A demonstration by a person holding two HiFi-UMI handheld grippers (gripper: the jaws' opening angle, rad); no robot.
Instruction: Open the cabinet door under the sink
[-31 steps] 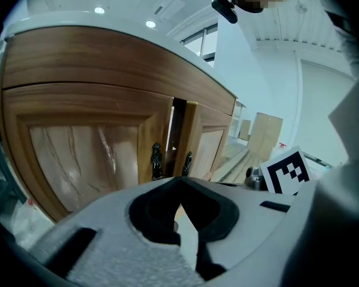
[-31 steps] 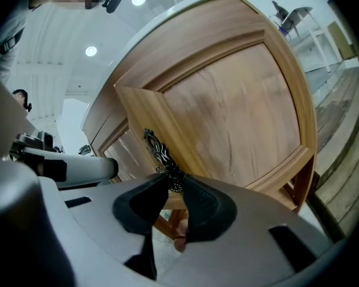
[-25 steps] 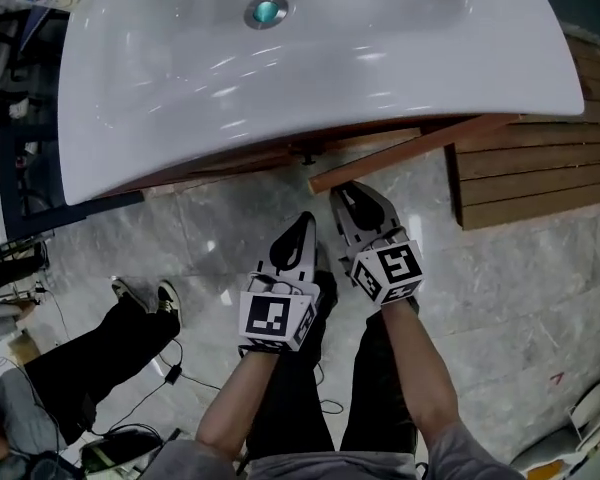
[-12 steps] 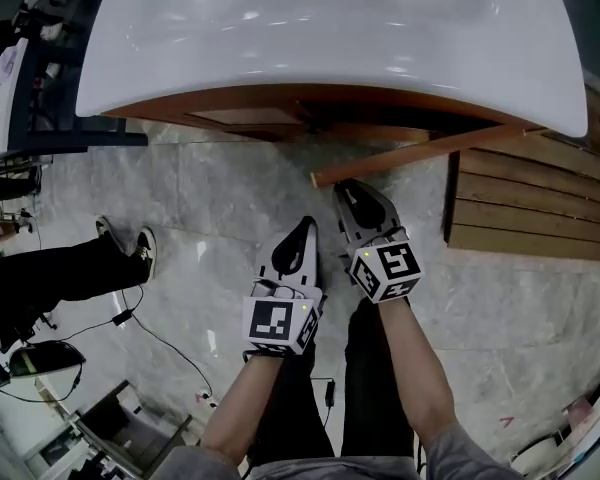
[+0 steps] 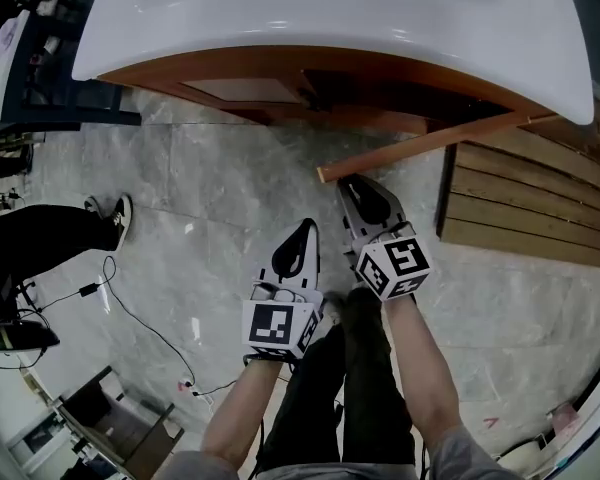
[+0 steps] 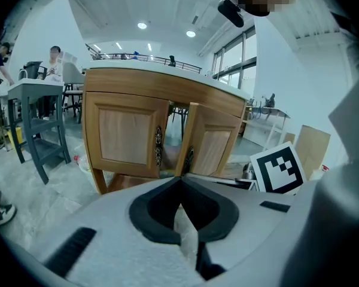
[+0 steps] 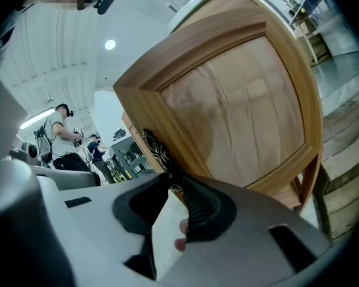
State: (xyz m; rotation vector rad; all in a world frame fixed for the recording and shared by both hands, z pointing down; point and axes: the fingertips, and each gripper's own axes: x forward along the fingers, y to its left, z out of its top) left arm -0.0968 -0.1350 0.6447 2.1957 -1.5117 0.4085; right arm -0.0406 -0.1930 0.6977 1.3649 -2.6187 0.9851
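Under the white sink (image 5: 280, 18) stands a wooden cabinet (image 5: 250, 83). Its left door (image 6: 128, 136) is closed, while the right door (image 5: 430, 143) (image 7: 239, 106) stands swung out toward me. My right gripper (image 5: 345, 183) (image 7: 175, 185) sits at that door's free edge, shut on the dark ornate door handle (image 7: 155, 148). Lower and to the left, my left gripper (image 5: 305, 228) (image 6: 180, 181) is shut and empty, pointing at the gap between the doors. Both door handles (image 6: 158, 145) show in the left gripper view.
A slatted wooden platform (image 5: 520, 208) lies on the marble floor right of the cabinet. A bystander's legs (image 5: 40, 233) and cables (image 5: 130, 318) are at the left. A grey table (image 6: 36, 94) stands left of the cabinet. My own legs (image 5: 350, 388) are below the grippers.
The sink has slid up the head view, so more of the cabinet front shows. My right gripper stays at the open door's edge. The bystander's legs have shifted left.
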